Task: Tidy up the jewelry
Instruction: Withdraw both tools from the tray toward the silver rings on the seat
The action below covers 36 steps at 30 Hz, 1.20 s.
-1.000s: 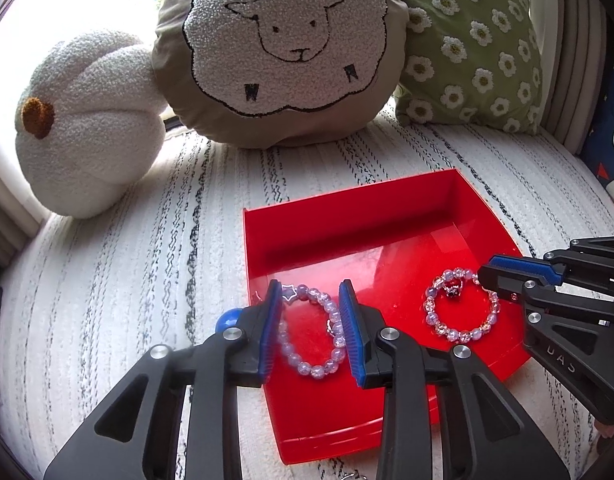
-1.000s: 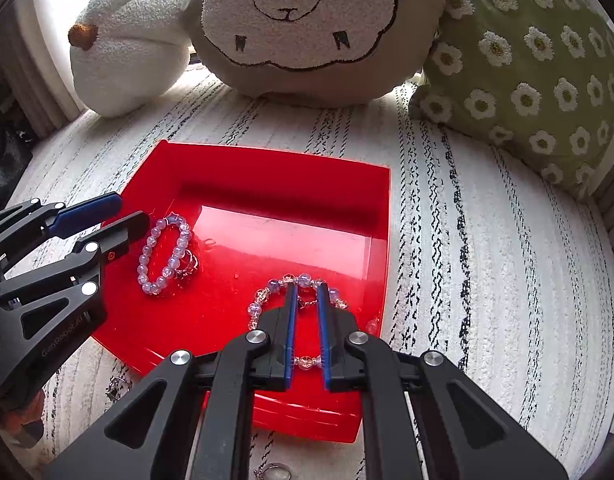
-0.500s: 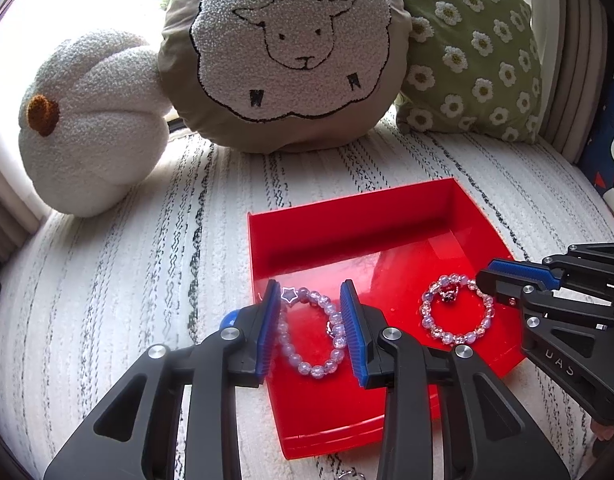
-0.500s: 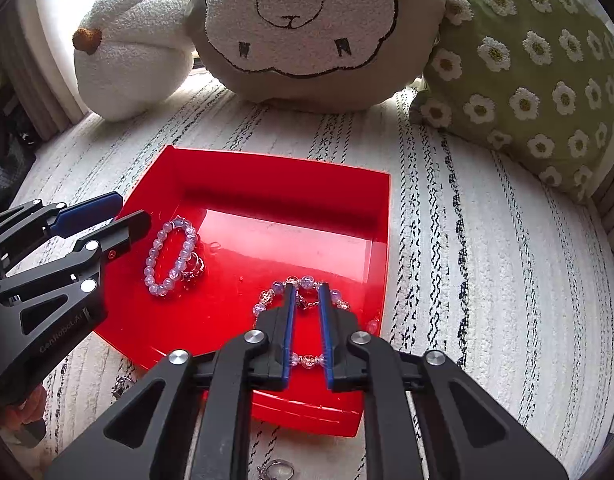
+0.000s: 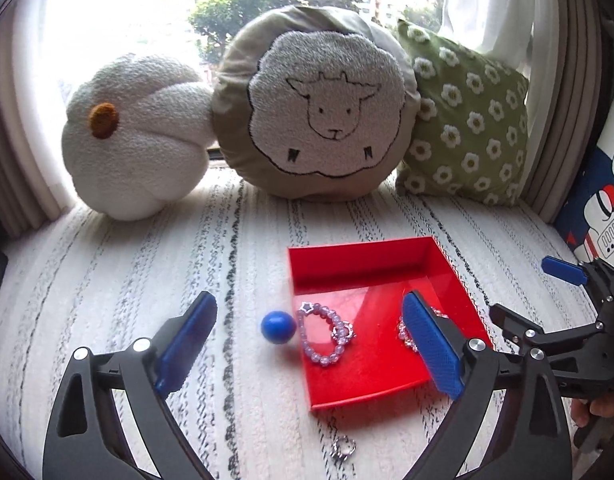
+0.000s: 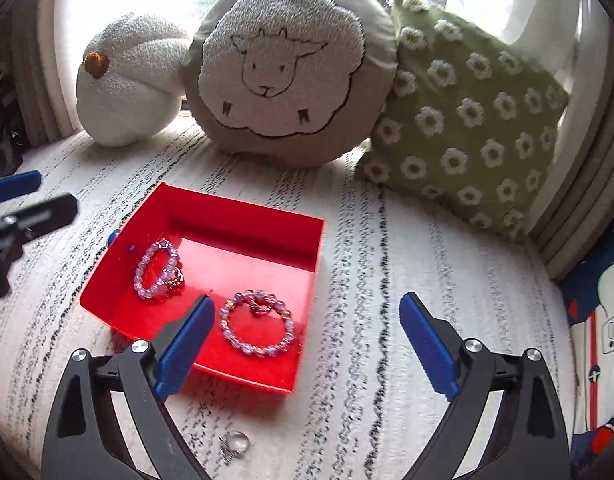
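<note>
Both my jaws stand wide and hold nothing: left gripper (image 5: pixel 309 344), right gripper (image 6: pixel 307 346).

Done, by the look of it: two beaded bracelets lie in the red tray (image 6: pixel 243 216), the star-charm bracelet (image 6: pixel 157 270) toward its left side, the second bracelet (image 6: pixel 257 330) near the front right corner.

Left, I judge: a small metal ring (image 6: pixel 234 445) lies on the striped cushion (image 6: pixel 387 280) just in front of the tray. A blue ball (image 5: pixel 278 327) sits against the tray's left wall.

Around: pumpkin pillow (image 5: pixel 135 136), sheep pillow (image 5: pixel 319 104), daisy pillow (image 5: pixel 463 116) at the back, well apart. Nothing blocks the ring.
</note>
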Each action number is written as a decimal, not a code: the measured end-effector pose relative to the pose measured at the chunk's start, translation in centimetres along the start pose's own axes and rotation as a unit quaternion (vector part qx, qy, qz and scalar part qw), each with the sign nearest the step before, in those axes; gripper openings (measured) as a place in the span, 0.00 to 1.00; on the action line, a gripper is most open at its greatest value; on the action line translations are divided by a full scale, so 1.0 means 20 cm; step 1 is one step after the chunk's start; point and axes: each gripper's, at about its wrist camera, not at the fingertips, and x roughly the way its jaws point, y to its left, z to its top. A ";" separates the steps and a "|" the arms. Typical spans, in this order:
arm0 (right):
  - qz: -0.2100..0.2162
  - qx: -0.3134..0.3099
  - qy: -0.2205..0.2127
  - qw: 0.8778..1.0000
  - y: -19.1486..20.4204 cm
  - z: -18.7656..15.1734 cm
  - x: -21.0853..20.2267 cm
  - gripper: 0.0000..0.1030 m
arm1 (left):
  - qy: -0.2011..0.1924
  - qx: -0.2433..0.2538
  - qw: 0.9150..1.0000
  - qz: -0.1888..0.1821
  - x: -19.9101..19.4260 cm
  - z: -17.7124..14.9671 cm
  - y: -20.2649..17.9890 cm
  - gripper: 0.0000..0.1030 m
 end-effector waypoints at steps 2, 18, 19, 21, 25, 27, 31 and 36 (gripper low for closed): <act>0.004 0.007 -0.001 1.000 -0.01 -0.06 -0.05 0.92 | -0.008 -0.002 1.000 0.007 -0.06 -0.06 0.01 0.88; 0.066 0.057 0.008 0.996 0.09 -0.54 -0.27 0.92 | 0.048 0.020 0.999 -0.003 -0.19 -0.66 -0.05 0.88; 0.067 0.065 0.009 0.996 0.09 -0.58 -0.27 0.92 | 0.051 0.020 0.998 -0.005 -0.19 -0.68 -0.05 0.88; 0.079 0.086 0.017 0.993 0.06 -0.64 -0.25 0.92 | 0.057 0.020 0.998 -0.004 -0.18 -0.71 -0.06 0.88; 0.087 0.106 0.044 0.990 0.03 -0.71 -0.20 0.92 | 0.055 0.027 0.998 0.000 -0.18 -0.72 -0.07 0.88; 0.084 0.110 0.045 0.989 0.03 -0.72 -0.19 0.92 | 0.054 0.028 0.998 0.001 -0.18 -0.72 -0.08 0.88; 0.076 0.104 0.041 0.991 0.03 -0.72 -0.19 0.92 | 0.065 0.026 0.998 0.004 -0.15 -0.73 -0.07 0.88; 0.074 0.104 0.042 0.991 0.03 -0.72 -0.19 0.92 | 0.081 0.009 0.997 0.006 -0.07 -0.73 -0.05 0.88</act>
